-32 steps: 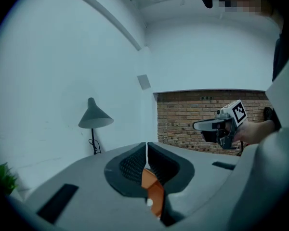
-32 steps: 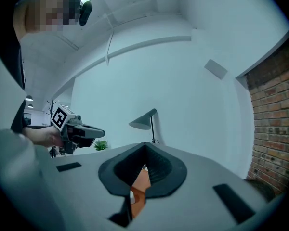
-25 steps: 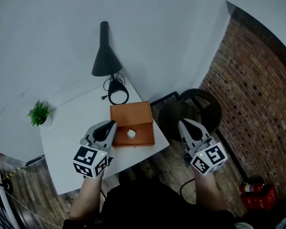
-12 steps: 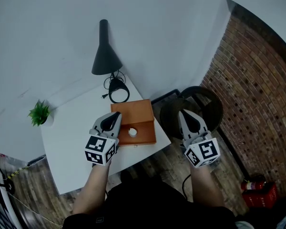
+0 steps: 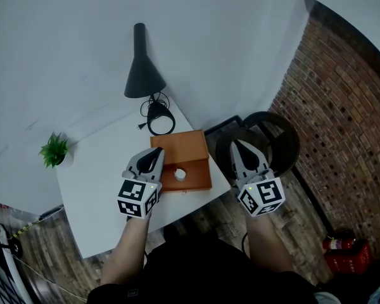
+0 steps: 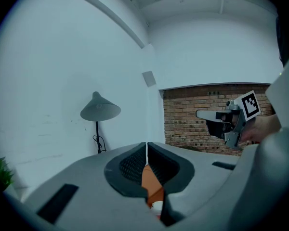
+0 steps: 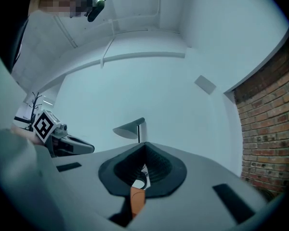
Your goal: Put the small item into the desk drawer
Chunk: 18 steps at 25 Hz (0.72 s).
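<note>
In the head view, an orange drawer box point(image 5: 177, 149) is seen near the front edge of the white desk point(image 5: 95, 189), and the small white item point(image 5: 180, 175) is found lying on its nearer, lower part; this part is judged to be the pulled-out drawer, though that cannot be told for certain. The left gripper point(image 5: 156, 156) is held just beside the box's left side, while the right gripper point(image 5: 234, 145) is held off its right side, seen against a dark round stool point(image 5: 275, 138); this flanking is judged to suit steadying the box and pushing the drawer home. A black lamp point(image 5: 142, 68) and a potted plant point(image 5: 54, 151) are left well apart at the back of the desk. In the left gripper view, the jaws are seen clenched together with nothing between them, and the box and the item are glimpsed just below the tips. In the right gripper view, the jaws are likewise pressed together and empty, with a strip of orange shown beneath them
</note>
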Tool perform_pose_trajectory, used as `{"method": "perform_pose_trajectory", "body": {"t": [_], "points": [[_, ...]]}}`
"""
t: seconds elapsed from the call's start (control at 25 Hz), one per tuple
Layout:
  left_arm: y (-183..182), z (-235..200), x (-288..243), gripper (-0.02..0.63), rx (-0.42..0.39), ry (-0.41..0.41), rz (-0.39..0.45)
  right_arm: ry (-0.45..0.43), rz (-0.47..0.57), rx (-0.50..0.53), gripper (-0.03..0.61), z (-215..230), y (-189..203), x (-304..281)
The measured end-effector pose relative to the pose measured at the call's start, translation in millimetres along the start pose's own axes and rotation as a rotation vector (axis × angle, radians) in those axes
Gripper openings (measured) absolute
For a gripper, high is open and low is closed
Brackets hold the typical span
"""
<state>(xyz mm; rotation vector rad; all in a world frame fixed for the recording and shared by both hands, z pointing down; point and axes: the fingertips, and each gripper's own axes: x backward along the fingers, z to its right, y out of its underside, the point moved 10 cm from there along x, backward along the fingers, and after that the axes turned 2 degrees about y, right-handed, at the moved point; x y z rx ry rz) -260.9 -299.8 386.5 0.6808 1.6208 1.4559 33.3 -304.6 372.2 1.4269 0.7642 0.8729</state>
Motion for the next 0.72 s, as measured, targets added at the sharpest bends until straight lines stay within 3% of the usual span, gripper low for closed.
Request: {"method": "perform_pose_trajectory", "body": {"t": [0.72], "points": [[15.1, -18.3, 9.4, 0.02, 0.044, -0.025, -0.009, -0.012, -0.079, -0.015, 0.003, -2.4, 26.0, 0.7]]}}
